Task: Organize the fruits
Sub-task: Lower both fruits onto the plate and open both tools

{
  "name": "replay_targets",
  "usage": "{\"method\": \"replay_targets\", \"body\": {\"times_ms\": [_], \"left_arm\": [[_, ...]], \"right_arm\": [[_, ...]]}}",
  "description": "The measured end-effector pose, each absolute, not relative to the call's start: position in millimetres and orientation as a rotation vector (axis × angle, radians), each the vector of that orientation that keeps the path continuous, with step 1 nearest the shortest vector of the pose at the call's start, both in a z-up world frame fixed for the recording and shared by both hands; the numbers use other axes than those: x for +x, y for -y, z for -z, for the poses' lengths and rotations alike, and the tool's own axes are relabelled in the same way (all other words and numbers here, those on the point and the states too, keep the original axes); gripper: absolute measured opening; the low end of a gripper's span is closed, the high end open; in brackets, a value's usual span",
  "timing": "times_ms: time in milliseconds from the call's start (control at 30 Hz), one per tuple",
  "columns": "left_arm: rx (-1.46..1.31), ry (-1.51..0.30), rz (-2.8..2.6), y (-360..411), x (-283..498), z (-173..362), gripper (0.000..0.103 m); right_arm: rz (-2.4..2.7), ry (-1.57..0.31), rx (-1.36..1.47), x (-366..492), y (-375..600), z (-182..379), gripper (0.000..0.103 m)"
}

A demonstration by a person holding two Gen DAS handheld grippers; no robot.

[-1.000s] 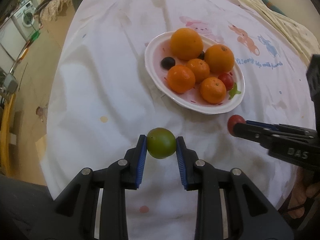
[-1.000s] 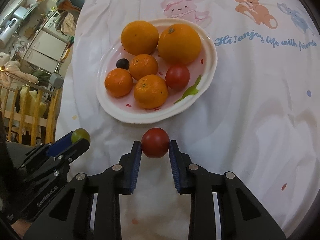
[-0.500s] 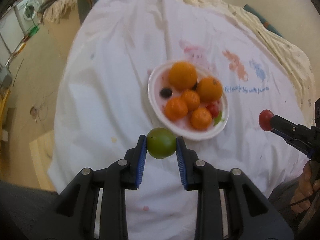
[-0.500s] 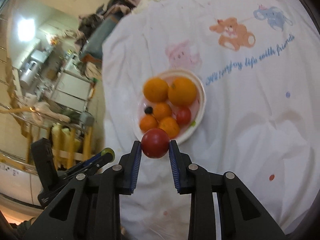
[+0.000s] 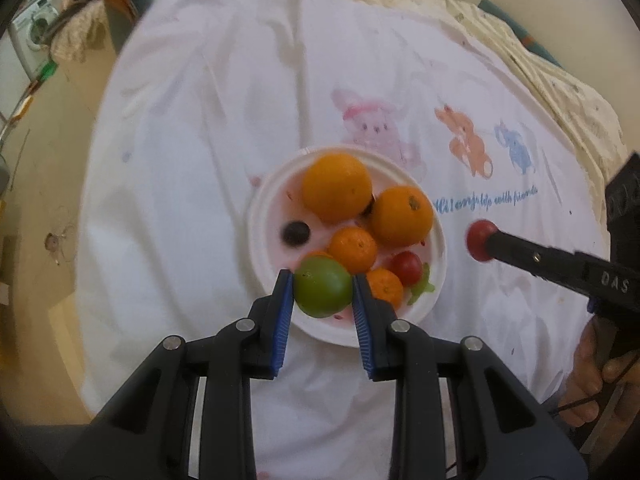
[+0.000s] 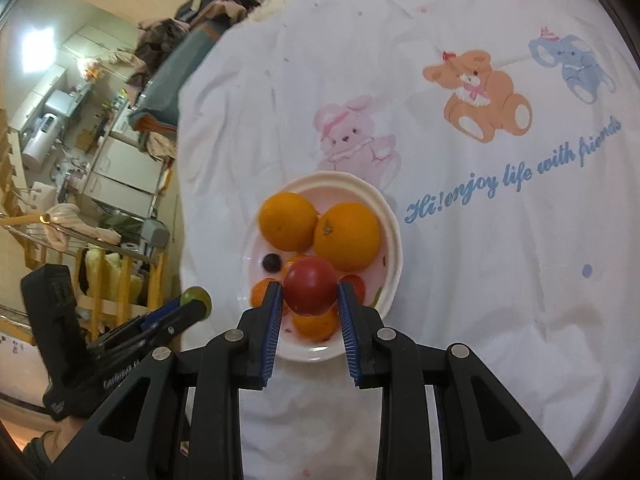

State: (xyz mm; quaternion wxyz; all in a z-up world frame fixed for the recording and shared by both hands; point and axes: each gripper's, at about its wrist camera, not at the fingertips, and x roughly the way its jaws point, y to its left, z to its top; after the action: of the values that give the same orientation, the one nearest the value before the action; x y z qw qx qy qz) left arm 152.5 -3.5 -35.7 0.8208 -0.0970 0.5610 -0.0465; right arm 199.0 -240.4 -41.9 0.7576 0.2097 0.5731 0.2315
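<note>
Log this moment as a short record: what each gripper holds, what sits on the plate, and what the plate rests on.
left gripper: shut on a green fruit, jaws pressing both its sides
right gripper: shut on a red tomato
plate: white, holding two large oranges, three small oranges, a red tomato of its own, one dark round fruit
surface: white cloth printed with cartoon animals and blue lettering
held fruit: both off the cloth, neither on the plate yet
</note>
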Motion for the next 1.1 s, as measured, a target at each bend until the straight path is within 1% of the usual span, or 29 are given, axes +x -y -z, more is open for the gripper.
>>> {"method": "replay_targets", "body": {"times_ms": [200, 333, 667, 800, 867, 900, 933, 967, 1000, 1033, 1067, 1100], "left_arm": [[-0.158, -1.284, 0.144, 26, 151, 72, 0.025], [-0.153, -1.309, 0.163, 35, 153, 83, 0.025], [-0.117, -1.326, 0.148, 45, 157, 91, 0.026], [-0.130, -1.330, 0.139, 43, 159, 91, 0.026], [-0.114, -1.329, 0.137, 45, 159, 91, 0.028], [-0.106, -1.331, 0.137, 45, 159, 91, 0.031], [-0.100, -1.335, 0.136, 45, 159, 91, 0.046], [-0.098, -1.331, 0.132, 45, 158, 90, 0.061], [-0.100, -1.317, 0.135, 44, 158, 87, 0.066], [-0.093, -1.306, 0.129, 44, 157, 84, 0.074], [-0.088, -1.300, 0.129, 44, 157, 82, 0.077], [-0.082, -1.296, 0.131, 44, 156, 81, 0.077]], "right_arm": [[-0.489, -1.296, 0.456, 205, 240, 68, 0.030], [-0.482, -1.315, 0.450, 205, 240, 77, 0.030], [-0.464, -1.338, 0.412, 206, 240, 87, 0.030], [-0.465, -1.338, 0.403, 208, 236, 89, 0.033], [-0.463, -1.330, 0.399, 208, 235, 87, 0.033], [-0.464, -1.330, 0.407, 208, 236, 86, 0.033], [-0.463, -1.328, 0.412, 208, 237, 86, 0.033], [-0.460, -1.325, 0.413, 208, 237, 84, 0.036], [-0.457, -1.319, 0.413, 208, 238, 83, 0.047], [-0.459, -1.311, 0.422, 208, 239, 80, 0.055], [-0.458, -1.304, 0.430, 208, 240, 78, 0.064], [-0.457, -1.296, 0.436, 208, 241, 75, 0.064]]}}
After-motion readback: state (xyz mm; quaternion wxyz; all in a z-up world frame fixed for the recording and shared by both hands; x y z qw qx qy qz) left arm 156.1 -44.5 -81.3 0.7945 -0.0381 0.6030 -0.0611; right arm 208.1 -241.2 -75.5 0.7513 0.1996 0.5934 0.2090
